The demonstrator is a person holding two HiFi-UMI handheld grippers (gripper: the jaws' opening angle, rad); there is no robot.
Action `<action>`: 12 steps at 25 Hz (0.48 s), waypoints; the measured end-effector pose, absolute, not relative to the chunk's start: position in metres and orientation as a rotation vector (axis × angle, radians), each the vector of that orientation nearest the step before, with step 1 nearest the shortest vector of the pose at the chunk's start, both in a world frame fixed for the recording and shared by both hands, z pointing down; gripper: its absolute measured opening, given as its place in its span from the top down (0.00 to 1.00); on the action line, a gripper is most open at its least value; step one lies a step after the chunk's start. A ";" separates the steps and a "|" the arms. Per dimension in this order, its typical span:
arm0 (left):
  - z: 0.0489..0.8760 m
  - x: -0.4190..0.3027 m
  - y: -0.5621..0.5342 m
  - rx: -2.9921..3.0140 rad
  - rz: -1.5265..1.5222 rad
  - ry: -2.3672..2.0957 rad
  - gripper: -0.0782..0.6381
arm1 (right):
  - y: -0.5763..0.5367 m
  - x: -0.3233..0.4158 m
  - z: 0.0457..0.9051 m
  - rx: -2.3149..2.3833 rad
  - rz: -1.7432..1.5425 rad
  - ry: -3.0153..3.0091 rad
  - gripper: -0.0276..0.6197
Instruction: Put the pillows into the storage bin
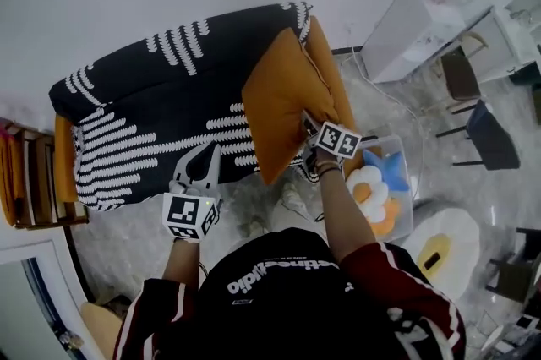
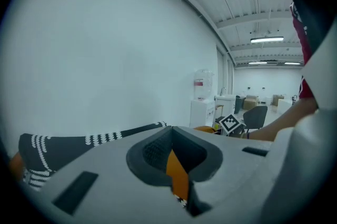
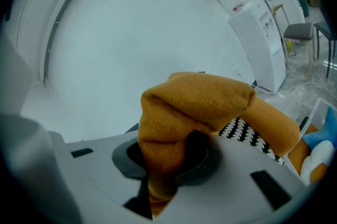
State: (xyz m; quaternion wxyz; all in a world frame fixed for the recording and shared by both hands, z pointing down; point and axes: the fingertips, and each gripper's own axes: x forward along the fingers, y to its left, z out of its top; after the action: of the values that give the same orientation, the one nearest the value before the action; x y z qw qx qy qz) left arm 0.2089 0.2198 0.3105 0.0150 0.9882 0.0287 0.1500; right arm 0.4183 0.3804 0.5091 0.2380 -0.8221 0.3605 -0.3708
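Holding the orange square fabric pillow (image 1: 287, 100) by a fold of its edge in the right tongs (image 1: 309, 128), clenched firmly on the cloth. Held up in the air over the right end of the sofa with the black-and-white patterned cover (image 1: 152, 113), not yet above the bin.

Just to the right, on the floor: the clear plastic storage bin (image 1: 409, 215), already with a white-and-orange flower-shaped pillow (image 1: 369, 185) and a blue star-shaped pillow (image 1: 385, 168) inside.

Left tongs (image 1: 201, 160) closed on nothing, near the front edge of the sofa, apart from the orange pillow.

Seems well advanced: two pillows stored, the orange one picked up. Left to do: carry it across to the bin and release it there. Cannot tell whether the orange shape (image 1: 331, 71) behind it is one more pillow or the sofa's own arm.
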 end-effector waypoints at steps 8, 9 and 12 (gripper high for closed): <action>0.264 0.165 0.207 3.091 0.256 0.076 0.88 | 0.396 0.365 0.448 -2.344 -0.950 1.029 0.82; 0.260 0.160 0.207 3.090 0.234 0.082 0.88 | 0.399 0.357 0.442 -2.354 -0.940 1.029 0.82; 0.247 0.152 0.208 3.087 0.171 0.109 0.88 | 0.407 0.338 0.422 -2.384 -0.907 1.034 0.82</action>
State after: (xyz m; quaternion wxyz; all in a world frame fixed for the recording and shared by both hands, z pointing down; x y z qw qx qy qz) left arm 0.1519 0.2079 0.2473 0.0239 0.9976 0.0353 0.0553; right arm 0.3385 0.4070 0.4217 0.1935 -0.8499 0.3685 -0.3232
